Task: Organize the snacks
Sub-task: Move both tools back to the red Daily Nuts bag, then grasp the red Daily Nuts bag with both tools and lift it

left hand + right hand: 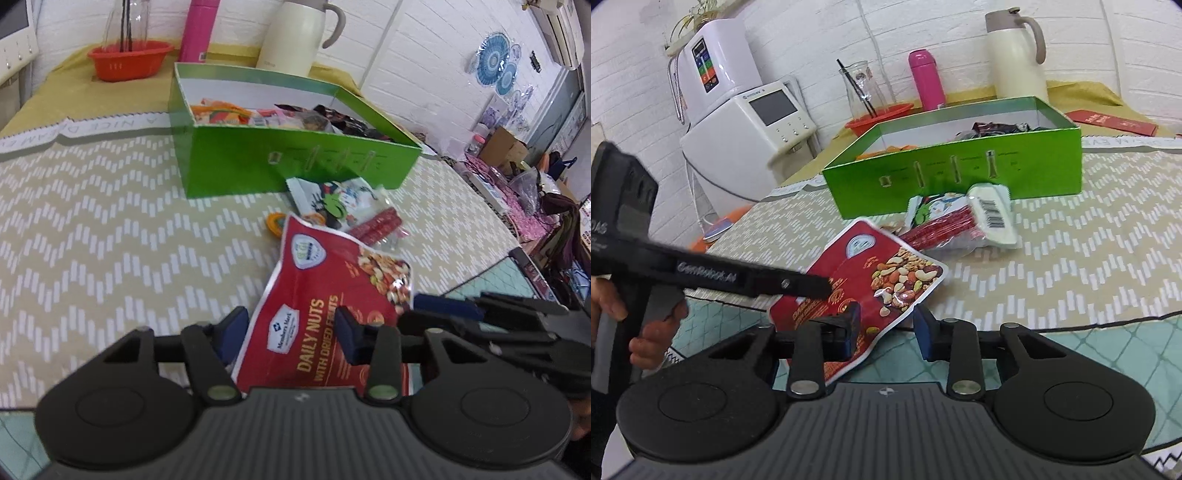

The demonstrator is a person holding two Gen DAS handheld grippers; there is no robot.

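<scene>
Filling up nicely — the green box (295, 162) on the bench already holds several snacks, but the red nut pouch (325, 317) sits lifted between the left gripper (291, 332), jaws apart around it, and the right gripper (886, 325), also apart — sausage pack (942, 225) and cartoon packet (332, 199) wait outside.

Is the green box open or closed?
Open. The green box has no lid on top, and snack packets inside show over its rim in both views.
</scene>
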